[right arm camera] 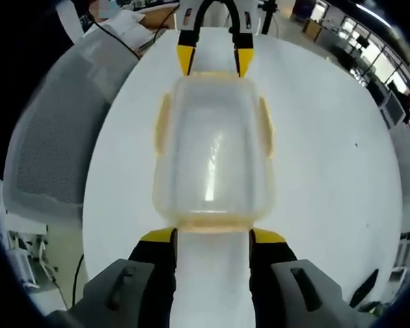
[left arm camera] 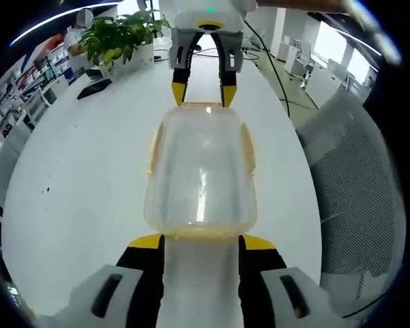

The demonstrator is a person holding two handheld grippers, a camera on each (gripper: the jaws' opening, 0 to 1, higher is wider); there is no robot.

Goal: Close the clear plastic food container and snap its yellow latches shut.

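The clear plastic container (left arm camera: 201,171) lies on the white table (left arm camera: 89,178) with its lid resting on top. Yellow latches (left arm camera: 153,147) run along its long sides, one on each, and a yellowish strip shows at each short end. My left gripper (left arm camera: 202,241) is open, its yellow tips just short of the near end. My right gripper (left arm camera: 204,93) is open at the far end, facing me. In the right gripper view the container (right arm camera: 212,157) sits between my right gripper (right arm camera: 212,236) and the left gripper (right arm camera: 214,59); a side latch (right arm camera: 266,127) lies against the wall.
A potted plant (left arm camera: 119,34) and a dark flat object (left arm camera: 94,87) stand at the table's far left. A grey mesh chair (left arm camera: 359,184) is beside the table, seen also as the chair (right arm camera: 51,143) in the right gripper view. A black cable (left arm camera: 275,68) crosses the tabletop.
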